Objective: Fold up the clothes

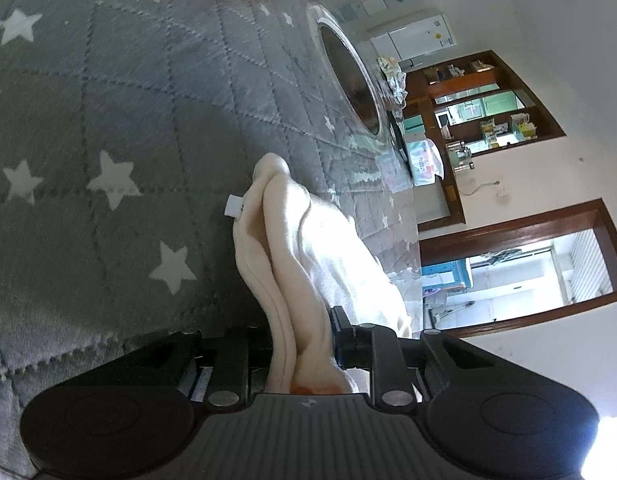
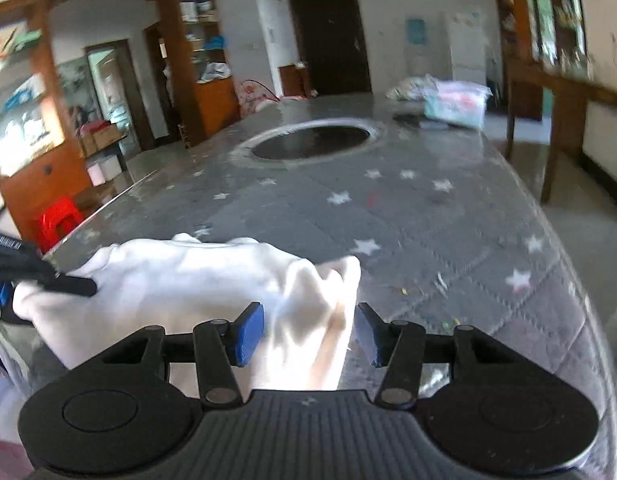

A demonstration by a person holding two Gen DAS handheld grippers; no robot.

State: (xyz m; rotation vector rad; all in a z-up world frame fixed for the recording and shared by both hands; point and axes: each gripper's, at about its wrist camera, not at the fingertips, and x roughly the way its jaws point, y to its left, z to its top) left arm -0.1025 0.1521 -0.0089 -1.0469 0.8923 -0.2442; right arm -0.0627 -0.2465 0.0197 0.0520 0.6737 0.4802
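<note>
A cream-white garment (image 2: 196, 280) lies bunched on the grey star-patterned quilted table cover (image 2: 428, 216). My left gripper (image 1: 296, 340) is shut on a thick fold of the garment (image 1: 292, 248), which rises between its fingers; a small white label (image 1: 233, 205) sticks out of the edge. In the right wrist view the left gripper (image 2: 74, 286) shows at the garment's left end. My right gripper (image 2: 308, 336) is open, its blue pads (image 2: 248, 334) either side of the garment's near right corner, not closed on it.
A round dark opening (image 2: 310, 142) sits in the middle of the table. Plastic bags of items (image 2: 456, 104) lie at the far right end. A red stool (image 2: 58, 220) and wooden cabinets (image 2: 204, 80) stand to the left, a wooden table (image 2: 564, 92) to the right.
</note>
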